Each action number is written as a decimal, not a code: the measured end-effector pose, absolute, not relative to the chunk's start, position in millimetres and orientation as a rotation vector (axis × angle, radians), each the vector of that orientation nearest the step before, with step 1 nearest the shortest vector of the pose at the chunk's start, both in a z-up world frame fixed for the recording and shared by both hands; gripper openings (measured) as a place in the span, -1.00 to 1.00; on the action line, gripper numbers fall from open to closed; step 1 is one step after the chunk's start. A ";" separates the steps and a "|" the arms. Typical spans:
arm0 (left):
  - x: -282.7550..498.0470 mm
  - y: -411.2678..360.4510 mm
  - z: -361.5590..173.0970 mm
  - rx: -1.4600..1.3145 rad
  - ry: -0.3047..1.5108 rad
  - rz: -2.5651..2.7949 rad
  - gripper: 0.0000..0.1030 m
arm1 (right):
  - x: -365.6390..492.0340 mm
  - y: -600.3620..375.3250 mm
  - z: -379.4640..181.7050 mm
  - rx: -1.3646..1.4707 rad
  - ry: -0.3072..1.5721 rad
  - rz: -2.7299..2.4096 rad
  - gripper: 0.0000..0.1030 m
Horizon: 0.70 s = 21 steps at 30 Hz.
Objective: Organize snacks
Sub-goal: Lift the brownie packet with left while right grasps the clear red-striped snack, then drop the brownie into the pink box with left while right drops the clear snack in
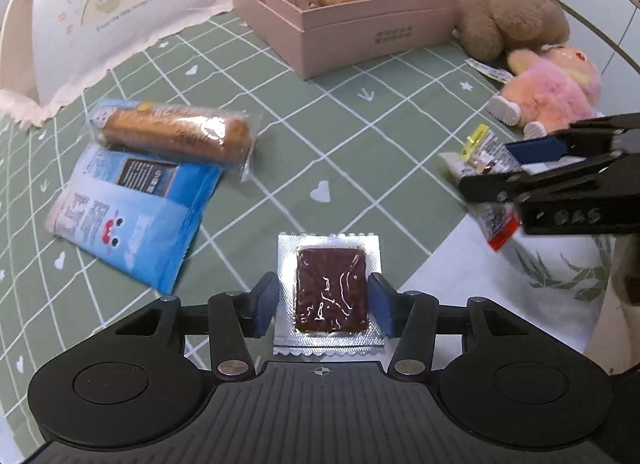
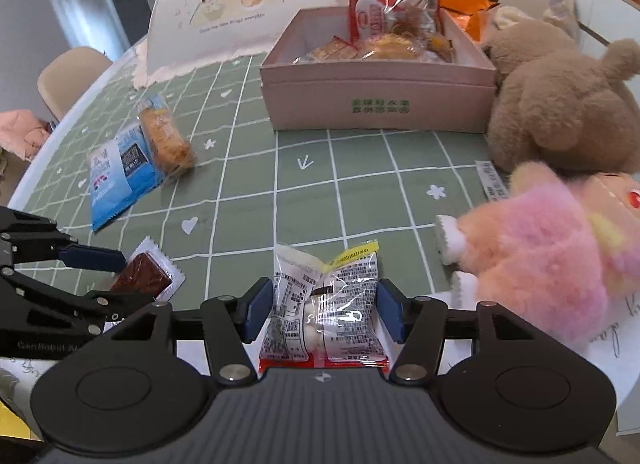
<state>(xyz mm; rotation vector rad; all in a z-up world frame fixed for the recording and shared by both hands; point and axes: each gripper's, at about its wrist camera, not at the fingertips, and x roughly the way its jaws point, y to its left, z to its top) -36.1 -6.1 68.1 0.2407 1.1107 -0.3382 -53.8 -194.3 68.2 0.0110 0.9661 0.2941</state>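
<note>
My left gripper [image 1: 325, 304] is shut on a silver packet with a dark brown square snack [image 1: 331, 290], held over the green checked tablecloth [image 1: 360, 136]; it also shows in the right wrist view [image 2: 140, 276]. My right gripper [image 2: 324, 312] is shut on a clear printed snack bag with a red bottom edge [image 2: 326, 312], seen from the left wrist view [image 1: 490, 180] too. A pink box [image 1: 360, 20] holding several snacks stands at the back [image 2: 376, 100]. A wrapped bread roll [image 1: 176, 136] and a blue packet [image 1: 132, 216] lie at left.
A brown plush bear [image 2: 560, 100] and a pink plush toy [image 2: 552, 260] sit at the right, beside the box. A white cartoon-printed cover [image 2: 236, 4] stands at the back left. The table edge runs near both grippers.
</note>
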 end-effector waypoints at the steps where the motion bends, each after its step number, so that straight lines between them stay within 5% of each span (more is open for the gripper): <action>1: -35.5 -6.9 68.1 0.243 1.110 -0.340 0.06 | -53.5 -191.8 67.6 -0.010 0.964 0.297 0.12; 7: -43.4 -10.8 69.1 0.304 1.065 -0.357 0.04 | -55.0 -189.7 71.1 -0.053 0.985 0.295 -0.01; 21: -32.9 -5.2 67.4 0.283 1.057 -0.383 -0.08 | -68.6 -192.4 66.6 -0.038 0.996 0.240 0.09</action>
